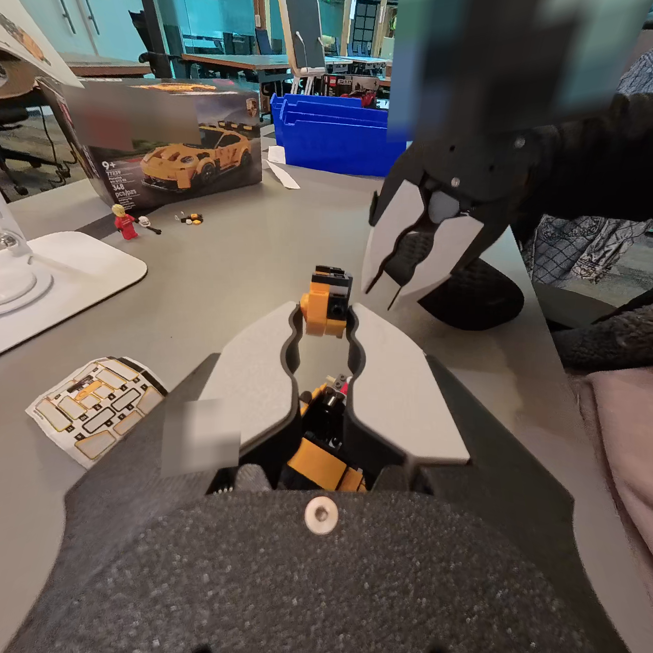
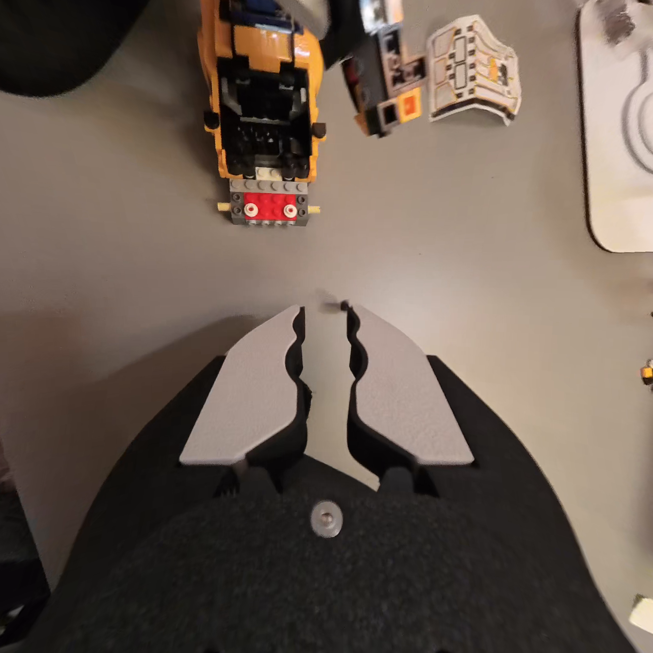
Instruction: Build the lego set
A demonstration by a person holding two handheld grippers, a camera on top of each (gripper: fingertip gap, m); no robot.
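The partly built orange and black car (image 2: 265, 106) lies on the grey table (image 2: 459, 282), its red and grey end toward my right gripper. In the left wrist view the car (image 1: 318, 456) shows under my left gripper (image 1: 324, 307), which is shut at its tips on a small orange and black sub-assembly (image 1: 325, 304). The sub-assembly also shows, blurred, in the right wrist view (image 2: 392, 102), right of the car. My right gripper (image 2: 325, 309) is open and empty, above bare table short of the car. A tiny dark blurred speck sits at its right fingertip. It also shows in the left wrist view (image 1: 378, 298).
A curled sticker sheet (image 1: 95, 406) lies left of my left gripper, beside a white stand base (image 1: 70, 268). The set's box (image 1: 169, 148), a red minifigure (image 1: 125, 222) and small loose parts (image 1: 192, 219) are farther back. Blue bins (image 1: 332, 134) stand behind, and a black rounded object (image 1: 473, 300) lies at the right. The grippers' ends are close to 11 centimetres from one another. Left tips and right tips are each some 35 centimetres from the red minifigure (image 1: 125, 222).
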